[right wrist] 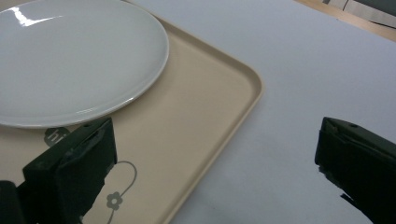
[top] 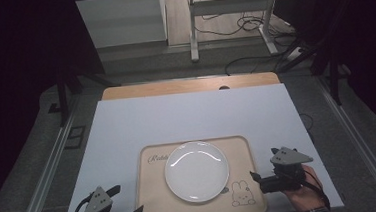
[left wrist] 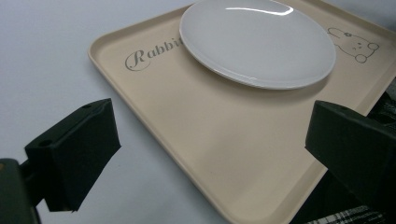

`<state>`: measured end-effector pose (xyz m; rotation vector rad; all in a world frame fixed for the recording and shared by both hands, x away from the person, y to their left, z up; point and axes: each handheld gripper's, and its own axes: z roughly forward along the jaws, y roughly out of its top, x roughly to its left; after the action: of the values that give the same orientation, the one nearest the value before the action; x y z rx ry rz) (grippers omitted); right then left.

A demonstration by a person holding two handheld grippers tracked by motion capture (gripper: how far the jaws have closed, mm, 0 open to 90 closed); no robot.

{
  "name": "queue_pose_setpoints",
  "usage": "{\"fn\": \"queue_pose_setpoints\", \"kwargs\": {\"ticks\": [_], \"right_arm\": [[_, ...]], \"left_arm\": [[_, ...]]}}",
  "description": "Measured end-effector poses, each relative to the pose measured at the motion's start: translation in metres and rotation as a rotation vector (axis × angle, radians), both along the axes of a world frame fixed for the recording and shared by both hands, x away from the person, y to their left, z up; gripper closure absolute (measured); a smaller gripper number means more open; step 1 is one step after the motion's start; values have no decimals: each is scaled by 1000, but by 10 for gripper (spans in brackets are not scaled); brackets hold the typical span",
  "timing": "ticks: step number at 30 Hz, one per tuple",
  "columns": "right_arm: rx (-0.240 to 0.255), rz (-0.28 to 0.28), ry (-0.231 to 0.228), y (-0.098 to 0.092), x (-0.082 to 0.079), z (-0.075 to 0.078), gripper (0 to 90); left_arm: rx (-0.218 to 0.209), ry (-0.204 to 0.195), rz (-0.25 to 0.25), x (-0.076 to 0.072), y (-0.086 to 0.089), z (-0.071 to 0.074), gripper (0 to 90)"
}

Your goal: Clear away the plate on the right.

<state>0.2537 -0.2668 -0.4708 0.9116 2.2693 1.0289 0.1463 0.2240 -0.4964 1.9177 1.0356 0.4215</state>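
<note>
High view: beige tray [top: 150, 201] on white table sheet [top: 186, 116], white plate [top: 196, 171] resting at tray centre. Left gripper [top: 125, 204] near tray's near-left corner, right gripper [top: 262, 173] by its right edge.

Left gripper view: jaws spread wide, nothing between them; tray edge [left wrist: 140, 126] runs between them.

Right gripper view: jaws gaping, empty, straddling tray rim [right wrist: 243, 107]; plate [right wrist: 70, 56] beyond.

Judgement: approach step, likely two-handed tray lift. Next: close both on rim together, evenly, keep plate level.
</note>
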Motion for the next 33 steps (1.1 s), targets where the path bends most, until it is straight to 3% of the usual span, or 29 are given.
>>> {"fn": "queue_pose_setpoints", "kwargs": {"ticks": [19, 33], "right_arm": [[86, -88, -13, -35, -7, 1, 0], [88, -139, -10, -54, -12, -2, 0]], "left_arm": [[-3, 3, 3, 0, 0, 0, 28], [-3, 4, 2, 0, 0, 0, 27]]}}
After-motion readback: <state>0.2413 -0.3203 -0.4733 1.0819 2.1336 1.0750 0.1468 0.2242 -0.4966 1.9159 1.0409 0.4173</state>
